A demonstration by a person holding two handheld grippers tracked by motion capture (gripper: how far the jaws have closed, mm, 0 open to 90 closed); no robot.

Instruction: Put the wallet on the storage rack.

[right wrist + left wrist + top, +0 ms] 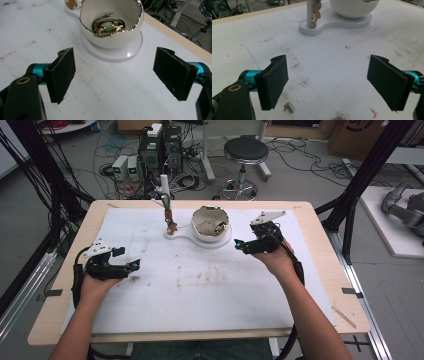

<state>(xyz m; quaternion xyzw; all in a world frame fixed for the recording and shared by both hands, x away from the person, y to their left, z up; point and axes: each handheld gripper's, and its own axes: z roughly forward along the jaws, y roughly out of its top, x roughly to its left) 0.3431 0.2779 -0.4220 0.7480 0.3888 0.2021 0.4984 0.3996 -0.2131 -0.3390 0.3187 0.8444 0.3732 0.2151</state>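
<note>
The white bowl (111, 25) sits on its white stand (182, 236) at the table's (320, 285) far middle, gold and green trinkets (107, 27) inside. My right gripper (240, 244) hovers just beside it, jaws spread wide (nothing between them). My left gripper (134, 265) hangs well apart over the stained mat (210, 290), jaws equally wide.

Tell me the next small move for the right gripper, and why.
Probably ease the right gripper forward and up over the rim of the white bowl. Its jaws stand wide open and empty, short of the bowl, and the gold and green jewelry lies inside, directly ahead.
</note>
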